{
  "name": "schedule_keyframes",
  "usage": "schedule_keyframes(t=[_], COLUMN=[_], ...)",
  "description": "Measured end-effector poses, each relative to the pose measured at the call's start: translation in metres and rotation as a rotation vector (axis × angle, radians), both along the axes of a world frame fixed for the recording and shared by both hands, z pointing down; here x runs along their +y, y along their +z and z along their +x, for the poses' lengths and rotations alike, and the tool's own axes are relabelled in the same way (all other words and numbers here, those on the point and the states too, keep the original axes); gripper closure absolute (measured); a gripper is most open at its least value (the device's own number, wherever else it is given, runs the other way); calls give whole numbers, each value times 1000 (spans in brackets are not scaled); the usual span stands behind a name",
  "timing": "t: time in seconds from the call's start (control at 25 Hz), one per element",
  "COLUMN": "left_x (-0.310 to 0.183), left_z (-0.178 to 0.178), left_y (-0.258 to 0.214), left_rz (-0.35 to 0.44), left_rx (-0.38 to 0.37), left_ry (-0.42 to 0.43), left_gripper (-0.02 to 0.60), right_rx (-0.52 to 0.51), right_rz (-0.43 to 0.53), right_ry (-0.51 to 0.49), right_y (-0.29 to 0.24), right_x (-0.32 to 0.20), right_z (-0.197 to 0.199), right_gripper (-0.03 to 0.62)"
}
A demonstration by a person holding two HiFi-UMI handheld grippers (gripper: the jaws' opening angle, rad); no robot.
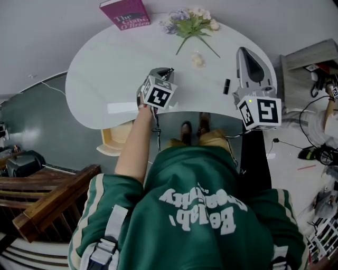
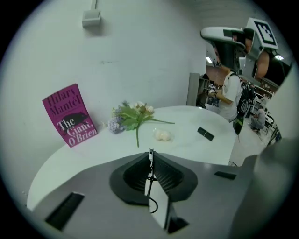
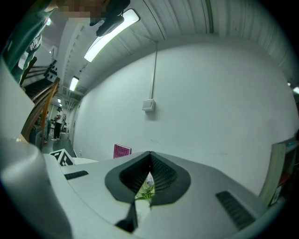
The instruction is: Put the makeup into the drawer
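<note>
At the left gripper (image 2: pixel 151 153), jaws pressed together right to the tips, nothing pinched between them. Tilts downward over the near part of the white rounded table (image 1: pixel 105 68), held by a bare forearm (image 1: pixel 134 147) reaching out from a green sweatshirt (image 1: pixel 200 211). At the right gripper (image 3: pixel 150 156), jaws likewise closed at the tips and holding nothing. Leaves only a narrow slit lower down, with a sliver of the flowers (image 3: pixel 146 189) visible through it. Points level toward the white wall (image 3: pixel 210 102), above the table's right end.

Between the two grippers, nearer the right one and touched by neither: the makeup (image 1: pixel 226 86), a small black tube lying flat on the bare tabletop. Further back from it, a small cream-coloured lump (image 1: pixel 198 59), too blurred to identify. Beyond that, near the far edge, the bunch of pale flowers on its side, green stems pointing back toward the grippers. Left of the flowers, a magenta book (image 1: pixel 125 13), Hilary Mantel's "The Giant, O'Brien", propped at the table's far edge against the wall. High on that wall, a small white box (image 2: pixel 91 17) with a conduit running up from it.

Under the table's near edge, left of the forearm, a pale cream open-topped shape (image 1: pixel 112 141) jutting out; cannot tell whether drawer or not. Below the edge in the middle, two brown shoes (image 1: pixel 186 133) on the floor.
</note>
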State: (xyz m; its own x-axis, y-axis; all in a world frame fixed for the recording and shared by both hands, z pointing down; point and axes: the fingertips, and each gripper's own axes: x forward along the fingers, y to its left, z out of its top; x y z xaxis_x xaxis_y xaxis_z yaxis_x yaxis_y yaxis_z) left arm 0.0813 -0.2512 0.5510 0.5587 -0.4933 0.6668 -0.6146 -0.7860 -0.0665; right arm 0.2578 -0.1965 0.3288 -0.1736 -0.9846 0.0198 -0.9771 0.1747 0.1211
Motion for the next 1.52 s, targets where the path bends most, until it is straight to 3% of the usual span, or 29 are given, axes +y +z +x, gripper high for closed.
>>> schedule_keyframes(t=[0.4, 0.6, 0.84, 1.0, 1.2, 1.52], left_x=[-5, 5, 11, 12, 15, 46], left_z=[23, 19, 15, -2, -50, -153], left_y=[-192, -265, -265, -267, -271, -269], left_rz=[401, 620, 624, 646, 709, 756], left_rx=[351, 496, 505, 487, 425, 318], left_ry=[-24, -94, -138, -209, -354, -632], left_gripper=[541, 541, 541, 541, 541, 541], right_rx=[-7, 35, 45, 55, 31, -4], right_rz=[62, 77, 82, 84, 73, 67], right_ry=[44, 59, 21, -65, -230, -532], right_y=[-24, -30, -33, -35, -28, -19], right_x=[10, 16, 14, 0, -31, -52], right_z=[9, 16, 14, -2, -47, -157], right_gripper=[585, 585, 585, 585, 585, 585])
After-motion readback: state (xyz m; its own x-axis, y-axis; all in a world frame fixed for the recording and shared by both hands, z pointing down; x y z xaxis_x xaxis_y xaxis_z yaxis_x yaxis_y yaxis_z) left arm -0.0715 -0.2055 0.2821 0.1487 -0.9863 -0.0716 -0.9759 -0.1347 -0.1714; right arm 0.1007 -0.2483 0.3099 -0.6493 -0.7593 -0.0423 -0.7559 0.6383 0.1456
